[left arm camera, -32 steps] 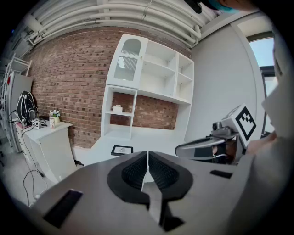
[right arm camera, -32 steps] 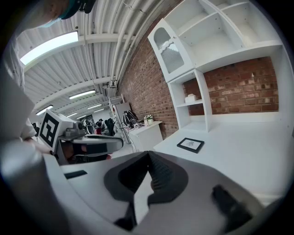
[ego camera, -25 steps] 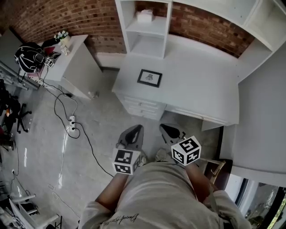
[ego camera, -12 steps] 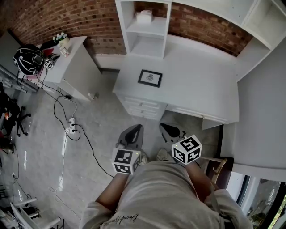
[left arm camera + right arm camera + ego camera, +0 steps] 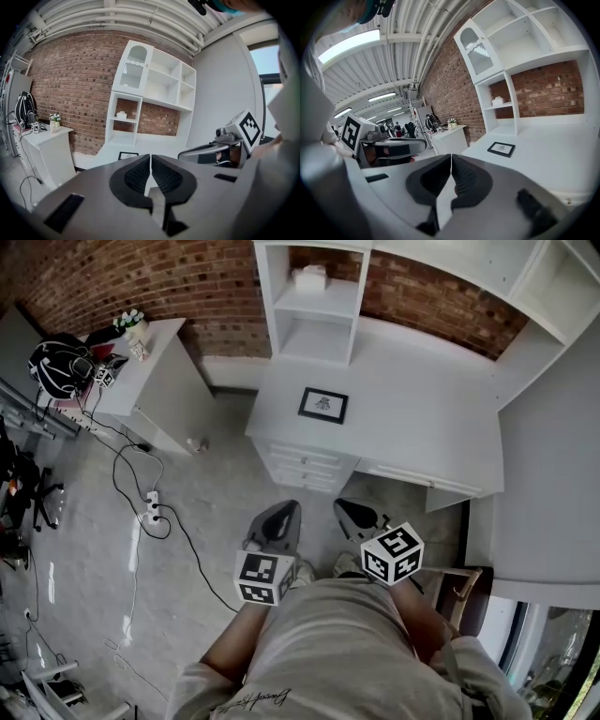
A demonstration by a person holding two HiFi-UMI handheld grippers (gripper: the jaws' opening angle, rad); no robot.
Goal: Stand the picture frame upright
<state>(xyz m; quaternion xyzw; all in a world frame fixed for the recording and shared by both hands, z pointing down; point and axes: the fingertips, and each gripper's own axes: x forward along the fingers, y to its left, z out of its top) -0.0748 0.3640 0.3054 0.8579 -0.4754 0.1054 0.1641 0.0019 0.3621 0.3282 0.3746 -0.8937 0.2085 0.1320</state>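
Pic frame point(image 5: 322, 405) lies flat on white desk point(image 5: 427, 432), near shelf unit point(image 5: 314, 310), well ahead of L gripper point(image 5: 281, 519) & R gripper point(image 5: 357, 517), both clenched empty, side by side over floor point(image 5: 202, 549).

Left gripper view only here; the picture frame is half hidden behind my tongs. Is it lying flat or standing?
Observer: Flat. The head view shows the picture frame lying face up on the white desk.
Operator: Right tongs holding anything?
Observer: No. In the right gripper view the right gripper is shut, with nothing between its pads.
Operator: Are we at the desk?
Observer: Not yet. From above, the left gripper and the right one hang over the floor, short of the drawers.
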